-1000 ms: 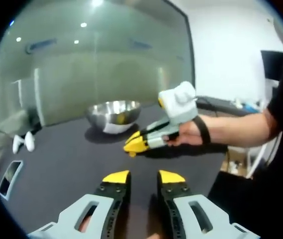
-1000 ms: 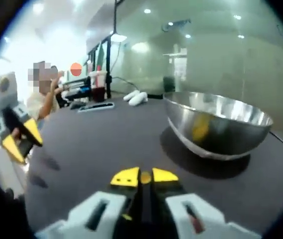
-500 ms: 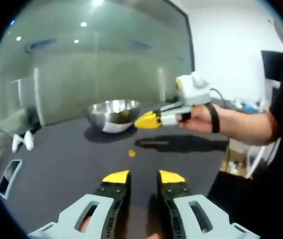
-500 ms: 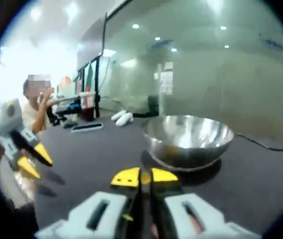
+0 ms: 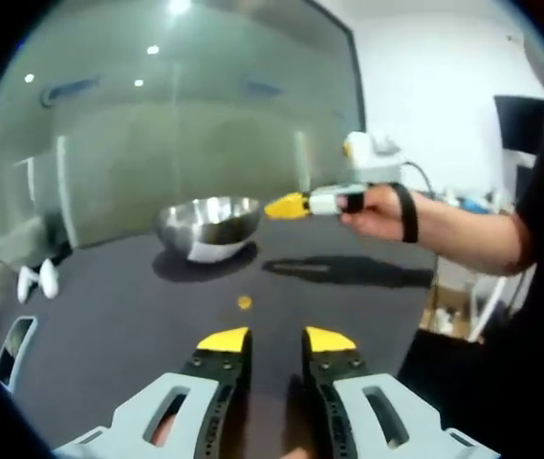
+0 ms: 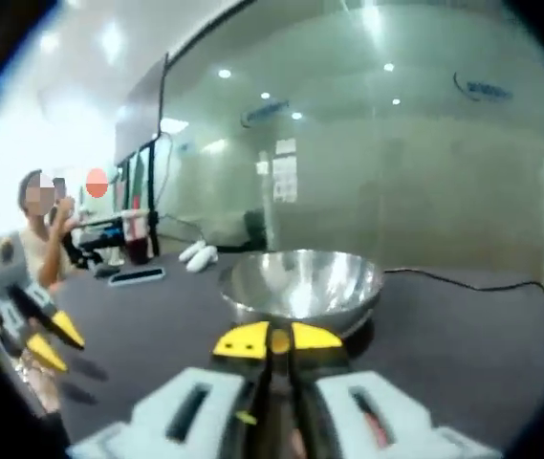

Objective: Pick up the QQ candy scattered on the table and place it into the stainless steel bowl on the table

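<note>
**Candy carried toward the bowl**

My right hand-held gripper pinches a QQ candy, raised near the stainless steel bowl for dropping. My left hand-held gripper waits spread above another candy, mid-worktop.

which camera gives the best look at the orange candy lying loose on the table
The left gripper view: the loose candy lies on bare dark table just ahead of the open left claw. The right gripper view faces the steel bowl instead.
</note>
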Demonstrator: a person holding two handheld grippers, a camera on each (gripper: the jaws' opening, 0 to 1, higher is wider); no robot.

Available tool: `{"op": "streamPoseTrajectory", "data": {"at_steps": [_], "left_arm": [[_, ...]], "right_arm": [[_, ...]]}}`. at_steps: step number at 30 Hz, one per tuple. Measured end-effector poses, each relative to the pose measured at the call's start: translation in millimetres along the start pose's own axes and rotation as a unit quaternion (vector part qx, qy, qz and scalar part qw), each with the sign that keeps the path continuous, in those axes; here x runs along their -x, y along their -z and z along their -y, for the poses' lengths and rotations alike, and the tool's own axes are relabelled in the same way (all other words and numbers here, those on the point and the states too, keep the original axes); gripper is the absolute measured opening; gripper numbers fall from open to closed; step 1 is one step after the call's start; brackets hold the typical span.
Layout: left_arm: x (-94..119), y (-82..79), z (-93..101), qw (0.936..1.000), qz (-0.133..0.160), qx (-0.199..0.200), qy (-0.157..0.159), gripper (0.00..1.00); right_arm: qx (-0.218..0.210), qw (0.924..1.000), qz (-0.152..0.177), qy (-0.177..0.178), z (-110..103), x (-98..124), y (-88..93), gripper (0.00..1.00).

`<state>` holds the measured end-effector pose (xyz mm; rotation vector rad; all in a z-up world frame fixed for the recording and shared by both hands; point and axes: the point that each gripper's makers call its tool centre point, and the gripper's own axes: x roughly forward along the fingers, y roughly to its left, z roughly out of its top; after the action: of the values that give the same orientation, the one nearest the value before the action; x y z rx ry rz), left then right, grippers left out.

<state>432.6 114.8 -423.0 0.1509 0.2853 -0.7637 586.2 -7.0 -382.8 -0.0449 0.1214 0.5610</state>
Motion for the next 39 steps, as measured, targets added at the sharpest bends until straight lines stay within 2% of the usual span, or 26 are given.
{"op": "streamPoseTrajectory", "data": {"at_steps": [3,4,5,7,9,10,14,17,21,30,39], "left_arm": [[-0.1,-1.8,-0.5,1.0000,0.003,0.001,-0.001,0.23],[-0.2,-1.8,-0.5,1.0000,0.002,0.001,-0.001,0.23],[-0.2,-1.5,-0.4,1.0000,0.001,0.000,-0.001,0.23],[0.2,-0.6,-0.3,1.0000,0.000,0.000,-0.001,0.23],[0.6,1.1,-1.5,1.0000,-0.002,0.002,-0.003,0.23],[0.8,1.8,-1.8,1.0000,-0.003,0.002,-0.003,0.23],[2.9,2.9,-2.1,1.0000,-0.003,0.003,-0.003,0.23],[4.7,4.6,-4.2,1.0000,-0.003,0.007,-0.005,0.23],[4.9,6.1,-3.4,1.0000,-0.004,0.008,-0.001,0.24],[2.6,1.4,1.7,0.9999,0.003,0.007,0.008,0.25],[5.5,3.1,0.8,1.0000,0.001,0.007,0.005,0.25]], "right_arm": [[0.014,0.9997,0.011,0.014,7.3,-11.0,-6.9,0.08],[0.022,0.9992,0.002,0.033,14.1,-13.5,-6.6,0.08],[0.047,0.9980,0.002,0.043,16.5,-16.1,-10.6,0.08],[0.079,0.9962,0.027,0.025,7.6,-23.4,-25.9,0.08],[0.076,0.9968,0.021,0.012,4.6,-32.5,-26.5,0.09],[0.054,0.9985,0.000,-0.007,2.2,-39.6,-20.2,0.09],[0.039,0.9992,-0.004,0.006,15.3,-50.6,-20.2,0.09],[0.030,0.9995,-0.008,0.005,16.8,-53.5,-18.2,0.10],[0.017,0.9998,0.011,0.005,19.2,-52.4,-23.9,0.27],[0.012,0.9999,0.010,0.002,18.2,-45.8,-21.3,0.23],[0.009,0.9999,0.008,-0.003,15.2,-33.3,-16.3,0.23]]}}
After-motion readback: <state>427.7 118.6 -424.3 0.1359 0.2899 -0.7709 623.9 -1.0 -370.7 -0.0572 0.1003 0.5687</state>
